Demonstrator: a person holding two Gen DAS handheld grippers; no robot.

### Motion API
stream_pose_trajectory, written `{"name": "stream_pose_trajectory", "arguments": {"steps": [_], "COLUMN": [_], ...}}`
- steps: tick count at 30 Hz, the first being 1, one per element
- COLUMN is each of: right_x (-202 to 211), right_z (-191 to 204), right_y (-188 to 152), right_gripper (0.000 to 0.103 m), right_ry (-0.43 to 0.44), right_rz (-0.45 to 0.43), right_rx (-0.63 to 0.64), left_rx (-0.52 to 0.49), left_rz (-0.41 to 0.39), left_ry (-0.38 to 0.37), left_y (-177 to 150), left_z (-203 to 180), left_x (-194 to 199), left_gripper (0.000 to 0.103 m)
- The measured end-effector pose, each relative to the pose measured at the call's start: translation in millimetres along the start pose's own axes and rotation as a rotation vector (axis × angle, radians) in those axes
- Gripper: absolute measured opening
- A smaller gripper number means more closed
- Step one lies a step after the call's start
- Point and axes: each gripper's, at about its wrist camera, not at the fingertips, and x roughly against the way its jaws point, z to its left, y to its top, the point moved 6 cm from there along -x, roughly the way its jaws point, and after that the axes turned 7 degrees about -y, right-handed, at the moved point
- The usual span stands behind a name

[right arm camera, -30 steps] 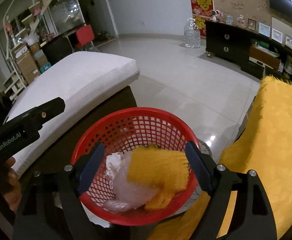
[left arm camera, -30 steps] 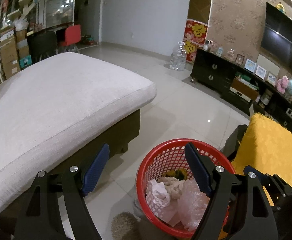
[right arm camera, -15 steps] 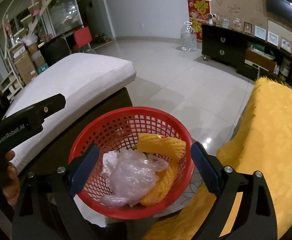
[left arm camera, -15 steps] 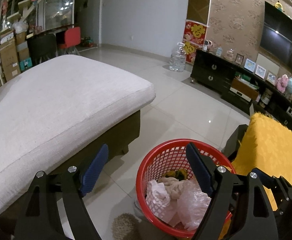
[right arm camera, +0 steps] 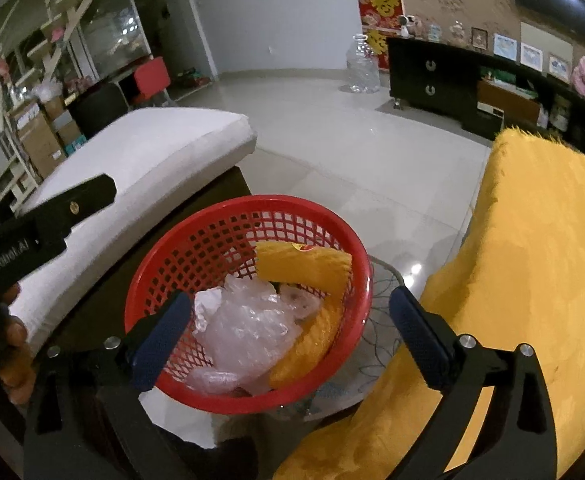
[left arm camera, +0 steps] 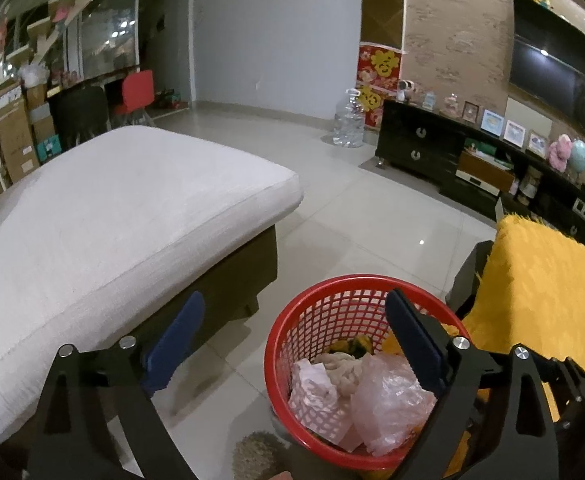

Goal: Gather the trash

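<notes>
Red plastic basket (right arm camera: 196,248) sits on the floor between the white cushion (left arm camera: 104,216) and the yellow fuzzy cover (right arm camera: 532,264). Right gripper (right arm camera: 288,336) tilts down over the basket's near rim, jaws opening wide, nothing gripped. Left gripper (left arm camera: 292,344) also angles down, just left of the basket, jaws opening, empty. One hand (right arm camera: 12,344) visible on the left gripper's body. Basket contents: one yellow foam net (right arm camera: 304,268) against the far-right wall, one clear plastic bag (right arm camera: 248,328) mid-basket, one crumpled paper (left arm camera: 312,380), other scraps I can't make out.
</notes>
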Motion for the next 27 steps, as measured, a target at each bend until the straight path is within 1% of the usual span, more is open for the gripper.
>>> {"name": "stream_pose_trajectory", "arguments": {"steps": [4,9,15,18,22,27], "right_x": [6,13,29,39,54,68], "right_z": [-8,-16,-26,-33,-42,-50], "right_y": [-2,-6,-13,-18,-24,-33], "right_gripper": [0.096,0.096,0.096,0.096,0.096,0.096], "right_ry": [-0.017,-0.026,-0.112,-0.139,-0.186,-0.200], "right_rz": [-0.014,-0.022,-0.052,-0.066,-0.098,-0.101], "right_rx": [-0.009,-0.016,0.004,0.002,-0.009,-0.037], "left_rx": [-0.020,-0.022,-0.024,-0.028,-0.036,-0.062], "left_rz": [-0.005,0.003,-0.014,-0.011,-0.006,-0.005], "left_ry": [-0.012,-0.043,-0.075,-0.078,-0.063,-0.044], "left_y": [-3,-8,-13,-17,-25,-32], "left_z": [-6,-13,-19,-23,-28,-33], "left_x": [2,3,13,17,25,34], "left_gripper": [0.092,0.093,0.093,0.093,0.093,0.093]}}
